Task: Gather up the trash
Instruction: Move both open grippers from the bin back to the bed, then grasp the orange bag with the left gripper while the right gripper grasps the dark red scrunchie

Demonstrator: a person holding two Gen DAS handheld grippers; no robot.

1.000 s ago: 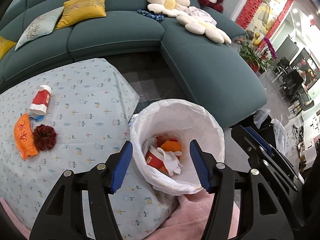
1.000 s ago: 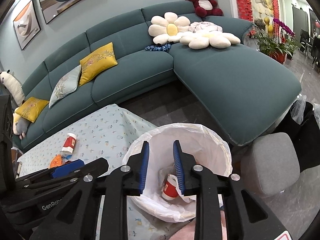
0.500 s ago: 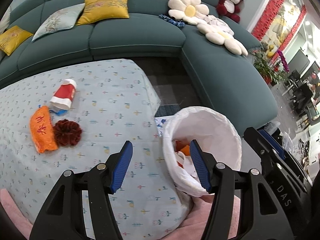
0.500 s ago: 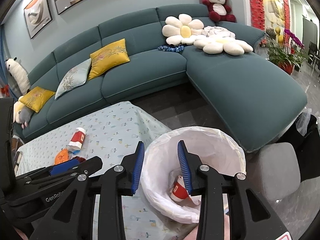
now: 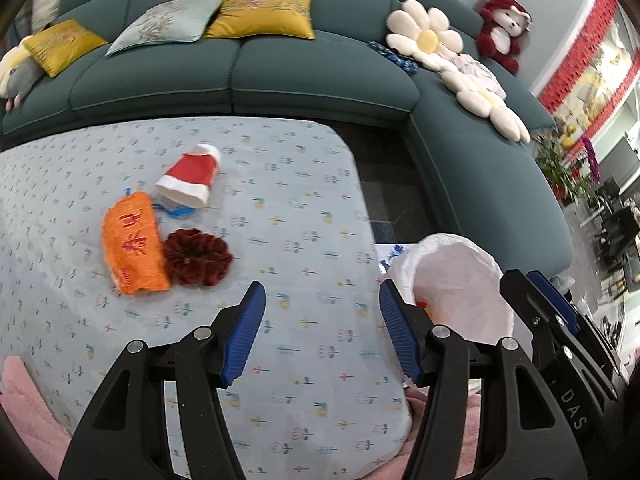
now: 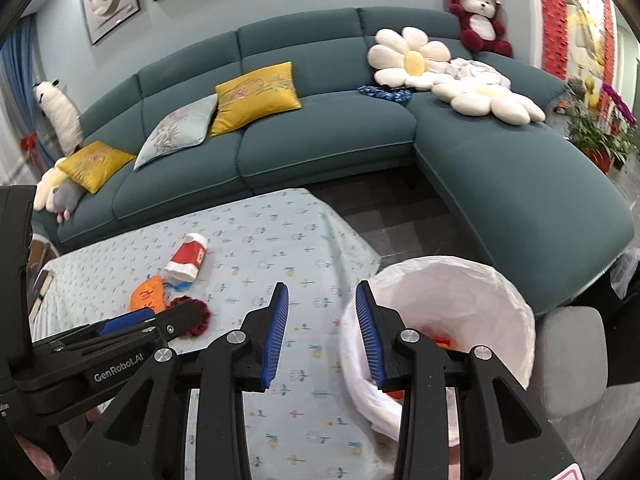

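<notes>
pale blue flowered cloth covers the low table point(image 5: 304, 208) in front of me. my left gripper point(image 5: 322, 330) hangs over its near edge, fingers wide with nothing between them. my right gripper point(image 6: 322, 334) is narrower, also empty, beside the white-lined bin point(image 6: 516, 300) at the right. red and orange scraps already lie in the bin, so i judge part of the job done. left on the table, far left: a crushed red and white cup point(image 5: 190, 176), an orange packet point(image 5: 134, 246) and a dark red scrunchie point(image 5: 198, 256), touching one another.
</notes>
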